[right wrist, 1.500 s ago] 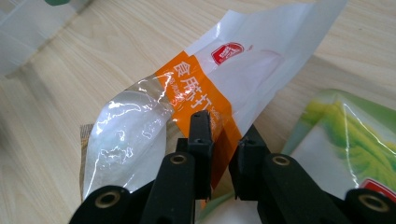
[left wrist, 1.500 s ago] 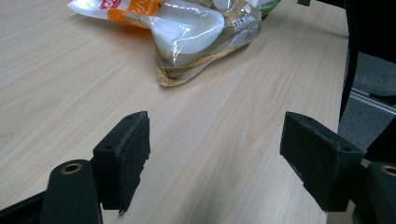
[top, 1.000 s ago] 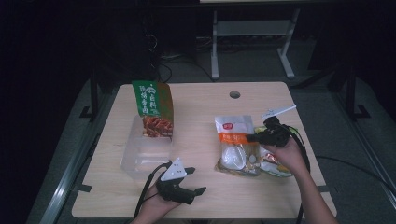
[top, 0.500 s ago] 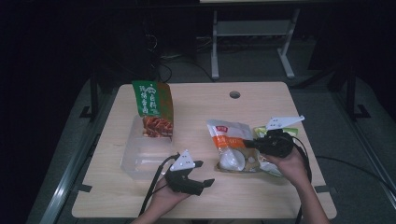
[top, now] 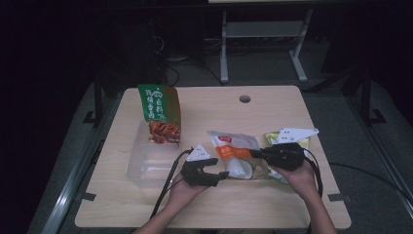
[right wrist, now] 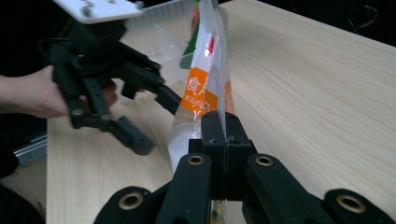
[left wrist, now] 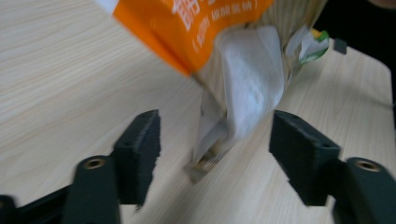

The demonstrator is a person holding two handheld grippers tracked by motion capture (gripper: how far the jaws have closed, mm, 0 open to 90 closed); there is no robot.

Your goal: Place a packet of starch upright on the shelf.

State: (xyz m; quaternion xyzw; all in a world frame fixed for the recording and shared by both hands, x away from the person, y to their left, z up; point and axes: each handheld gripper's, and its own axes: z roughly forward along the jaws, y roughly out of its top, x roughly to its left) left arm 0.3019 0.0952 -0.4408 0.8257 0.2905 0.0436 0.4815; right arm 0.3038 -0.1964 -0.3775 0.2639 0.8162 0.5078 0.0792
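Observation:
A white and orange snack bag (top: 233, 152) lies mid-table, one edge lifted. My right gripper (top: 256, 154) is shut on that edge; in the right gripper view its jaws (right wrist: 219, 125) pinch the clear seam of the bag (right wrist: 205, 88). My left gripper (top: 220, 168) comes in from the left, open. Its jaws have just been closing, and the bag's lower corner (left wrist: 243, 88) hangs between them without touching either pad (left wrist: 140, 140). From the right gripper's camera, the left gripper (right wrist: 156, 122) sits beside the bag.
A green and red bag (top: 159, 114) stands in a clear plastic container (top: 141, 168) at the left. A yellow-green packet (top: 298, 140) lies under the right hand. The table has a cable hole (top: 244, 99) at the back; bare wood lies along the near edge.
The left gripper has moved right and away from the near edge, up to the bag's corner, and its jaws stand narrower. The right gripper has pulled the bag slightly nearer and leftward.

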